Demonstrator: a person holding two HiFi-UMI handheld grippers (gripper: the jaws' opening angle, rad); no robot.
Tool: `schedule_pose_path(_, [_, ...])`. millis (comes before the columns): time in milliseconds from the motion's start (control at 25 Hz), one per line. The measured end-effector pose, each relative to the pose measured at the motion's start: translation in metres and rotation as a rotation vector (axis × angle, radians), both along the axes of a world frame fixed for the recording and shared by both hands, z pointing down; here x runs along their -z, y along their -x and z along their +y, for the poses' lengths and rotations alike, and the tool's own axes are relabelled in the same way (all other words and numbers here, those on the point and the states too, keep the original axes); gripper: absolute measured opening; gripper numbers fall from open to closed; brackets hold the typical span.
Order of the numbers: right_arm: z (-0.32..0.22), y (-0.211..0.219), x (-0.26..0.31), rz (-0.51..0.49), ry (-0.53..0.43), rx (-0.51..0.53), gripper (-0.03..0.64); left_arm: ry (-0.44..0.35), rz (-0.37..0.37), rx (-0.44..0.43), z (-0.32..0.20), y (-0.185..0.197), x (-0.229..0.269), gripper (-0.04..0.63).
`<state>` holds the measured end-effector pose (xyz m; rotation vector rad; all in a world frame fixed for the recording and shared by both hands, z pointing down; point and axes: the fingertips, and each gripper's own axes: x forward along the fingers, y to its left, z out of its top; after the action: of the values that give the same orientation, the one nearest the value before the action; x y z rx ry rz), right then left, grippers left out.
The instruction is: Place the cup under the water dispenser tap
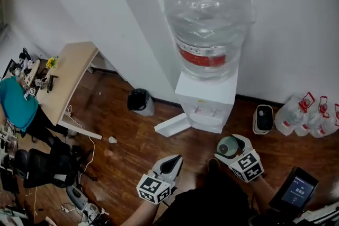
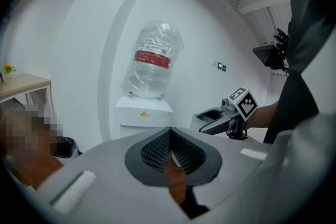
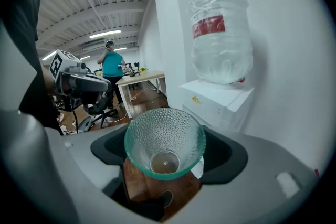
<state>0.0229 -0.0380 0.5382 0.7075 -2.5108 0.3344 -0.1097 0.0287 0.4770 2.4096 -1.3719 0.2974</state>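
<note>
A white water dispenser (image 1: 206,100) stands against the wall with a large clear bottle (image 1: 208,24) on top; its tap recess (image 1: 203,112) faces me. My right gripper (image 1: 229,145) hangs in front of it, slightly to the right, shut on a dimpled, green-tinted glass cup (image 1: 229,146). In the right gripper view the cup (image 3: 165,141) lies between the jaws with its mouth toward the camera, and the dispenser (image 3: 218,99) is ahead to the right. My left gripper (image 1: 176,160) floats lower left of the dispenser, shut and empty, its tips meeting (image 2: 169,131).
A black bin (image 1: 139,99) and a white panel (image 1: 172,125) lie left of the dispenser. A white container (image 1: 263,119) and water jugs (image 1: 312,114) stand to its right. A wooden desk (image 1: 66,77), a person in teal (image 1: 16,103) and an office chair (image 1: 42,164) fill the left side.
</note>
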Motion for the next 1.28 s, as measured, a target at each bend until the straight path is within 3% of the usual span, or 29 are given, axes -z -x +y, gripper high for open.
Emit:
schedule_pose_path(480, [-0.077, 0.011, -0.105, 0.043, 0.1, -0.019, 0.396, 0.107, -0.039, 0.039, -0.071, 0.001, -0.03, 0.0])
schedule_pose_path(760, [-0.106, 0.02, -0.164, 0.067, 0.148, -0.093, 0.395, 0.14, -0.062, -0.099, -0.097, 0.014, -0.068, 0.0])
schedule_pose_path(1000, [-0.12, 0.035, -0.221, 0.094, 0.16, -0.16, 0.396, 0.125, -0.083, -0.127, -0.107, 0.047, -0.088, 0.0])
schedule_pose_path(1280, [-0.142, 0.046, -0.285, 0.096, 0.183, -0.242, 0.396, 0.165, -0.101, -0.125, -0.108, 0.073, -0.128, 0.0])
